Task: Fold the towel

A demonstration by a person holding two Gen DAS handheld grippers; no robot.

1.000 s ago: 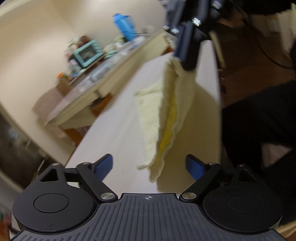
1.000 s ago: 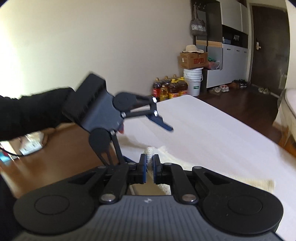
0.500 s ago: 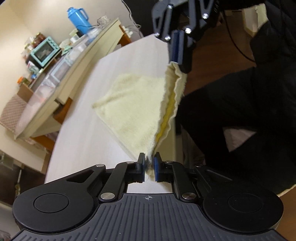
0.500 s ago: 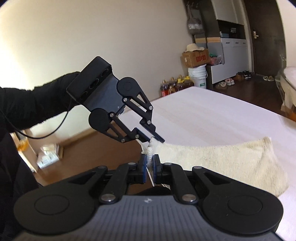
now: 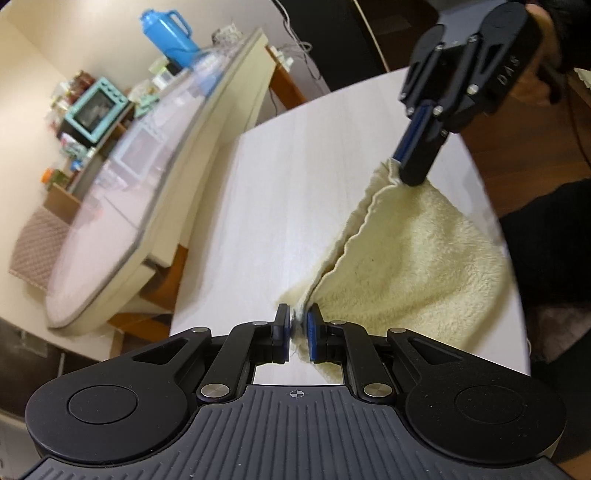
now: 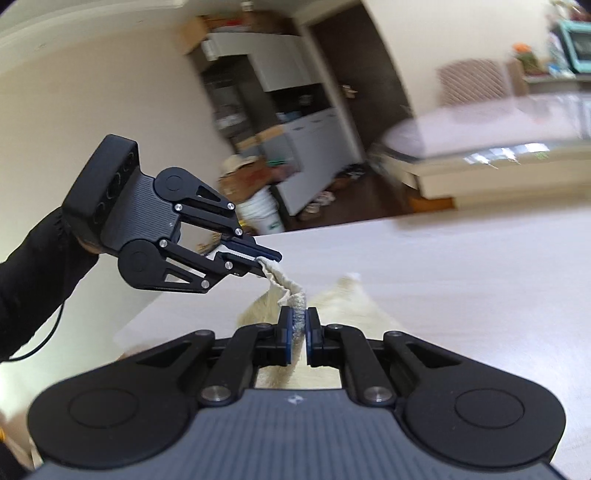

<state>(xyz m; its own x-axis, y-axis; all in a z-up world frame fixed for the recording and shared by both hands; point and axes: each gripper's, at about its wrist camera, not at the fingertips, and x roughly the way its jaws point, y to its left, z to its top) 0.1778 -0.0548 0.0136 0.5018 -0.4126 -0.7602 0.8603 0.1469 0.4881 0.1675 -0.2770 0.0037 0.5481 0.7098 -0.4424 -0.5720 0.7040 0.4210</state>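
Note:
A pale yellow towel [image 5: 417, 258] lies folded on the white table [image 5: 280, 206], near its right edge. My left gripper [image 5: 296, 328] is shut on one corner of the towel's upper edge. My right gripper [image 5: 408, 173] shows at the top right of the left wrist view, shut on the other corner. In the right wrist view my right gripper [image 6: 299, 328] pinches the towel [image 6: 343, 299], and the hem runs taut to my left gripper [image 6: 264, 260]. The held edge is lifted a little off the table [image 6: 461, 266].
A long glass-topped counter [image 5: 147, 173] stands left of the table, with a blue jug [image 5: 173, 33], a teal toaster oven [image 5: 92, 110] and clutter. A person's dark clothing [image 5: 554, 240] is at the table's right edge. A white bucket [image 6: 262, 214] and cabinets stand behind.
My left gripper closed on the towel corner about half a second ago. Both grippers have since carried the held edge across, so the towel now lies toward the table's right edge.

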